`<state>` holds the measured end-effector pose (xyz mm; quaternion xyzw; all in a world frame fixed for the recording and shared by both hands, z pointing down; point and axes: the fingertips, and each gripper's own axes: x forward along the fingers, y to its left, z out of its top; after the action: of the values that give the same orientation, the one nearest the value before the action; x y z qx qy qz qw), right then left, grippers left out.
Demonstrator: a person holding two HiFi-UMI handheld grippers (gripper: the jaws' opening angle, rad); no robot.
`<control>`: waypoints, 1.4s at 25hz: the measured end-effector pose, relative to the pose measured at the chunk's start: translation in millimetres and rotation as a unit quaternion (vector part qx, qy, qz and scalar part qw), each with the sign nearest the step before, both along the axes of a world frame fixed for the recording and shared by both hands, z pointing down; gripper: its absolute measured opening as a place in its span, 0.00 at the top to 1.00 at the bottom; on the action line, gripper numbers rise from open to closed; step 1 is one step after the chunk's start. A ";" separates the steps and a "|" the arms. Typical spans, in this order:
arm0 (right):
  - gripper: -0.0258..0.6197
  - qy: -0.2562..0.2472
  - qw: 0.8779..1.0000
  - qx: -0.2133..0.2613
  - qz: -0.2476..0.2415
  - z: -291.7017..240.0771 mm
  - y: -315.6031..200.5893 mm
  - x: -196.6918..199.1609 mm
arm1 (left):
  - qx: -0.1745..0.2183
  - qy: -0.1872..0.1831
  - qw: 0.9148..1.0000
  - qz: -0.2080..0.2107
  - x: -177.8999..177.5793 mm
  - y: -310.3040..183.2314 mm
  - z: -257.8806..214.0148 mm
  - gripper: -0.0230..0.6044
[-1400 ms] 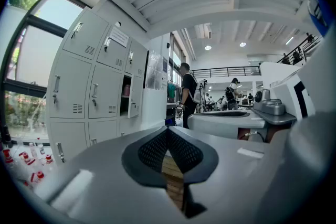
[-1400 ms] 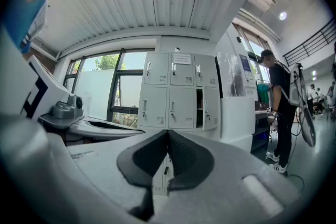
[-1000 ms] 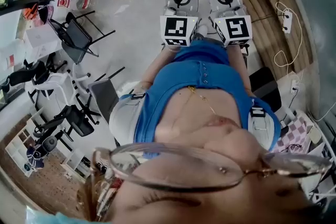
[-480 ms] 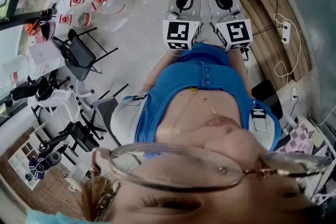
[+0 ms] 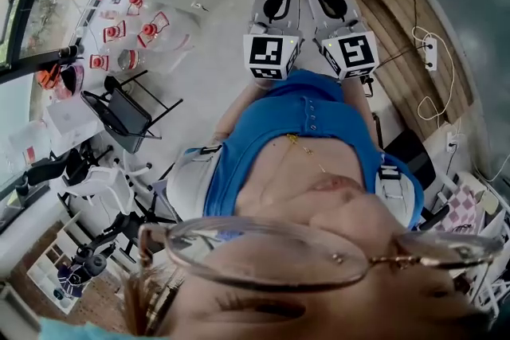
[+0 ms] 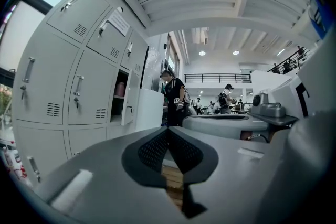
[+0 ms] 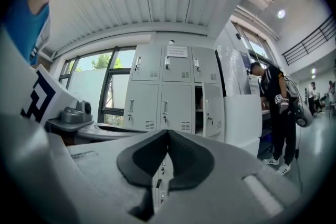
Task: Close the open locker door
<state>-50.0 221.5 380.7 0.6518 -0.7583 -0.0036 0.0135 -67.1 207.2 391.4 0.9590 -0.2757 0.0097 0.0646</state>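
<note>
Grey steel lockers [image 7: 163,97] stand across the room. One locker door [image 7: 213,109], middle row, right-hand column, hangs open w/ its dark compartment [image 7: 198,107] showing beside it. Task not begun, as far as the views show: door ajar, nothing touching it.

The left gripper [image 6: 168,131] is clenched on nothing, pads pressed together; the right gripper [image 7: 168,134] is likewise clamped tight and empty. In the head view both sit side by side in front of the person's blue top [image 5: 311,123], well apart from the lockers. The right gripper view looks almost straight at the bank; the left gripper view has it off to the left.

A person in black [image 7: 275,107] stands by a white cabinet [image 7: 242,118] just right of the lockers, i.e. near the door's swing.

Left to do, by judgement: walk up, get a gripper against the door's outer face, push till it sits flush w/ its neighbours. So basically everything.
</note>
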 end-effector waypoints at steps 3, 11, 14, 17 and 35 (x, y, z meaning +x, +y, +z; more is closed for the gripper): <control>0.96 0.000 1.000 0.001 0.008 2.0 -18.7 0.2 | -0.001 -0.003 1.000 0.007 -1.2 -19.1 2.1 0.96; 0.96 -0.007 1.000 -0.002 0.015 10.8 -58.2 -10.0 | -0.002 -0.008 1.000 0.019 -10.3 -57.6 8.1 0.96; 0.96 -0.010 1.000 -0.004 0.016 11.2 -67.1 -15.3 | -0.004 -0.012 1.000 0.017 -16.3 -65.2 10.1 0.96; 0.96 -0.012 1.000 -0.008 0.011 10.5 -71.2 -19.3 | -0.007 -0.016 1.000 0.012 -20.5 -69.5 10.9 0.96; 0.96 -0.009 1.000 -0.011 -0.022 8.4 -145.0 35.1 | -0.011 -0.016 1.000 -0.013 36.9 -144.1 8.5 0.96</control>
<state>-14.9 76.5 389.1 0.6350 -0.7723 0.0103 0.0136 -30.2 63.1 399.9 0.9542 -0.2895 0.0268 0.0705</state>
